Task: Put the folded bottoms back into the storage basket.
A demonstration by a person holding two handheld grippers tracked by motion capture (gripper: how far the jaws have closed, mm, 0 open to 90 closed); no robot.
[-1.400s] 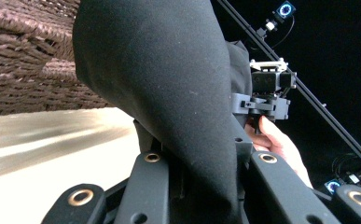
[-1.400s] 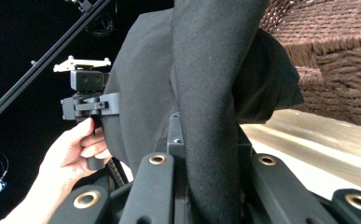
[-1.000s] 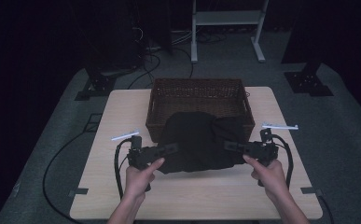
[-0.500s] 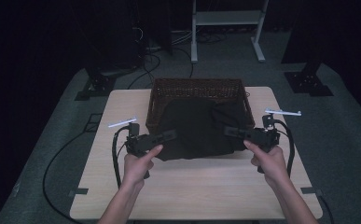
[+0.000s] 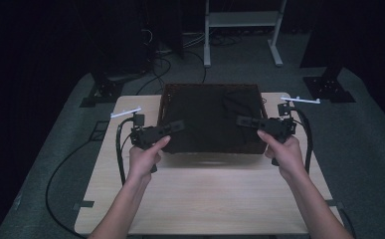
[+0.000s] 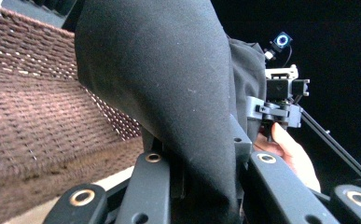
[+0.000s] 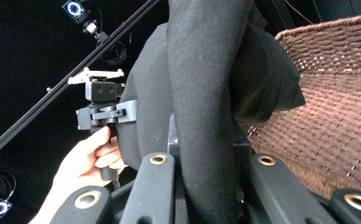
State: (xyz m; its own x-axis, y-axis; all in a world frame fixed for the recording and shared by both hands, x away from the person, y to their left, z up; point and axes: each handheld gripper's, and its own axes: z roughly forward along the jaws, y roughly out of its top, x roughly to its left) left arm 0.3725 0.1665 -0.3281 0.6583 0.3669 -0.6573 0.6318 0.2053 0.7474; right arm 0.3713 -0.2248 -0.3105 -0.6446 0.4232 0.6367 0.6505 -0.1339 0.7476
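Two grippers, one black cloth between them. Left gripper (image 5: pixel 177 125) clamped tight on the cloth's left edge, jaws closed with the fabric pinched between them; in the left gripper view, black cloth (image 6: pixel 169 93) bunched over the jaws and draped upward. Right gripper (image 5: pixel 243 121) likewise closed hard on the right edge, fabric squeezed between its jaws and rising in a thick fold in the right gripper view (image 7: pixel 206 93). Cloth (image 5: pixel 205 119) stretched flat between both grips, held above the brown wicker basket (image 5: pixel 260 144) and covering nearly all of its opening; near edge hanging just over the basket's front wall, above the light wooden table (image 5: pixel 205 199). Basket at the far middle of the table, woven wall close beside the jaws in both gripper views (image 6: pixel 33 116) (image 7: pixel 336 116). Left hand (image 5: pixel 143 157) and right hand (image 5: pixel 284 152) wrapped round the gripper handles, forearms in from the near edge. Dark floor with cables around the table.
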